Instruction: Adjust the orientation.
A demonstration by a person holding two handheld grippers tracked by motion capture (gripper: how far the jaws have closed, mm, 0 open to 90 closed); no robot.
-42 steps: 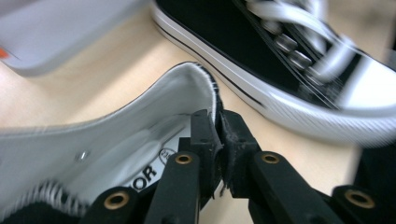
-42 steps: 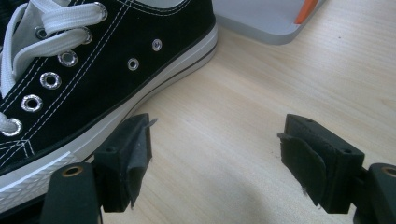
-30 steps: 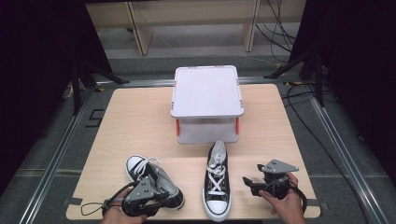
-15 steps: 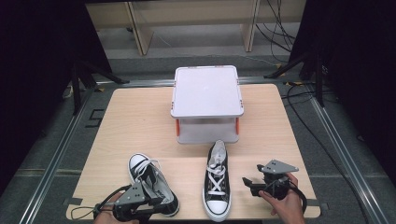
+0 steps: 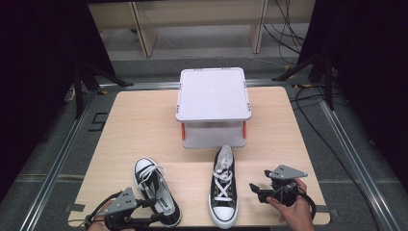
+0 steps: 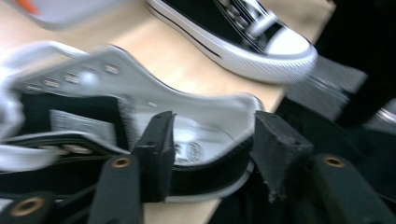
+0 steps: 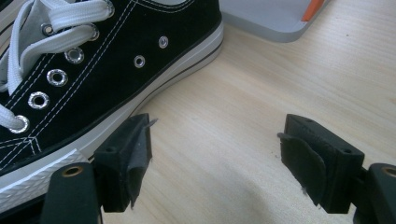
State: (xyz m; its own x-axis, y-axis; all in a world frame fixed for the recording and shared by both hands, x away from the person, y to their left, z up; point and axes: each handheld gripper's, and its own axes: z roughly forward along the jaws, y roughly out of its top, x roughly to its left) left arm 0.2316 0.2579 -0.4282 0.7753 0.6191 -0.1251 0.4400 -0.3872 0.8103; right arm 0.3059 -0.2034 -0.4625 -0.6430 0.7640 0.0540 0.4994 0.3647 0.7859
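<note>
Left sneaker (image 5: 156, 191): toe away, angled left; heel near.

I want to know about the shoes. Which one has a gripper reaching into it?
The left shoe. The left gripper has one jaw inside its heel opening. The right shoe lies free beside the right gripper.

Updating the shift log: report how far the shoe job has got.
Done: nothing looks packed; the grey lidded box stands shut, and the right sneaker lies on the table. In hand: the left gripper, its jaws just opening, straddles the left sneaker's heel without pressing it. The right gripper waits open. Left: both sneakers.
</note>
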